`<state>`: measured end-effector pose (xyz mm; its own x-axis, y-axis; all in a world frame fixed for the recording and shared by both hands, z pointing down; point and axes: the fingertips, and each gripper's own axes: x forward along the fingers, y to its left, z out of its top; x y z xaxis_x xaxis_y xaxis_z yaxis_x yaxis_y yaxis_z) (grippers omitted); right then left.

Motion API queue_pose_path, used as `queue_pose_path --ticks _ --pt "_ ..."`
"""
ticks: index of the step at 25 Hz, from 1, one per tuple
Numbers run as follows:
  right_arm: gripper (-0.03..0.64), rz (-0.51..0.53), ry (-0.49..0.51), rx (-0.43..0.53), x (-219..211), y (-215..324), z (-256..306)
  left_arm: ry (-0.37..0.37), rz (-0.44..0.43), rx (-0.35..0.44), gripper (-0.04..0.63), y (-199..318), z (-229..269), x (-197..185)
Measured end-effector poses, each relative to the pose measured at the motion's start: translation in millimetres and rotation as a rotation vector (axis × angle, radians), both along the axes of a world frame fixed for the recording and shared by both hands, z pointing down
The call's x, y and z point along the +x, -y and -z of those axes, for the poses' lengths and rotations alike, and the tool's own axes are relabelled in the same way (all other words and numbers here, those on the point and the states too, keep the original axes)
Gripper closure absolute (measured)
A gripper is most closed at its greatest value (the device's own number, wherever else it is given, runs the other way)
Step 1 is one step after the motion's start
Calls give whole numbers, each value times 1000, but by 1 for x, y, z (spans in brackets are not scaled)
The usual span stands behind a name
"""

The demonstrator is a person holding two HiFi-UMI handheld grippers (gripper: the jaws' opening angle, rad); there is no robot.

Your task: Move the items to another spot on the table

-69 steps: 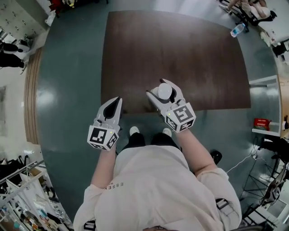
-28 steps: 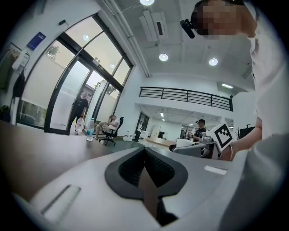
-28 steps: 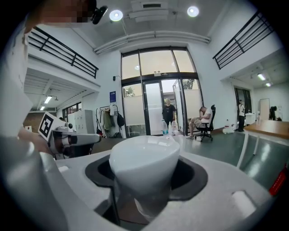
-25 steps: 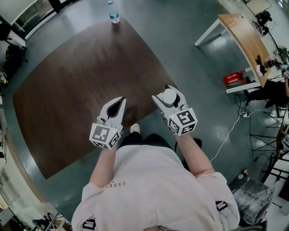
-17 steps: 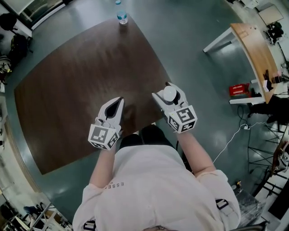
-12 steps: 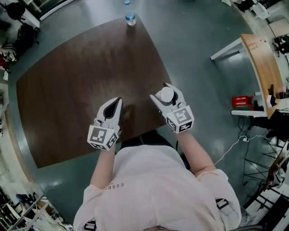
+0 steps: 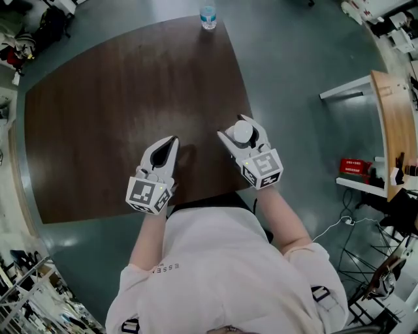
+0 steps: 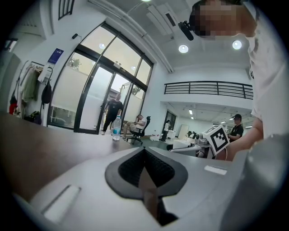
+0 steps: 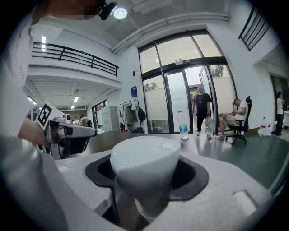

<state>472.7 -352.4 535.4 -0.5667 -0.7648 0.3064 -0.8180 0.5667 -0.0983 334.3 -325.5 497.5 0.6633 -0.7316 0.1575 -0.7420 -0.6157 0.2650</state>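
White cup (image 9: 144, 167) sits between the jaws of the right gripper (image 7: 236, 128). The two dark pads press on it from both sides, so these jaws are closed on the cup and stand rather wide. The wide end of the cup is up and its narrower part goes down between the jaws. I cannot tell whether the cup is open at the top.

The left gripper (image 7: 171, 143) is beside the right one, a little apart. Its jaws are closed together, pad against pad, and nothing is between them.

Below both pairs of jaws lies the dark brown wooden surface (image 7: 124, 98). The left jaws are over the part close to the person's body. The right jaws, with the cup, are over the near corner of the surface, close to its side edge.

Far ahead of both jaws, at the far edge of the surface, a clear water bottle (image 7: 208, 16) with a blue label stands upright. It is well apart from the cup.
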Motion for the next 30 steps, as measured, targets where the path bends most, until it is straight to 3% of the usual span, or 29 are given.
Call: queue_pose_path --ticks 6,8,12,20,22,25,27,29,30 --pt "322 -19 10 -18 1 1 -3 -5 7 -9 580 -1 -3 1" --pt "285 -54 -1 -12 5 3 0 -7 -4 -6 580 -1 1 2" --pt "204 -146 -12 33 15 4 18 -13 -31 2 580 -1 12 -2" --pt "206 -378 -66 210 21 -38 73 -29 -120 40 580 -16 39 -30" --pt "231 -425 -70 211 18 -56 77 -30 -147 45 580 -25 43 -36" --pt "446 -459 -91 194 7 -84 74 -30 -187 48 580 -43 45 -44" --pt "501 -465 -105 190 -3 -99 69 -31 -201 59 580 -55 47 -50" --pt "629 -455 -103 175 -12 -115 62 -34 -201 64 580 -69 47 -56" --pt "630 -437 -95 161 -18 -124 58 -34 -198 64 580 -77 47 -59"
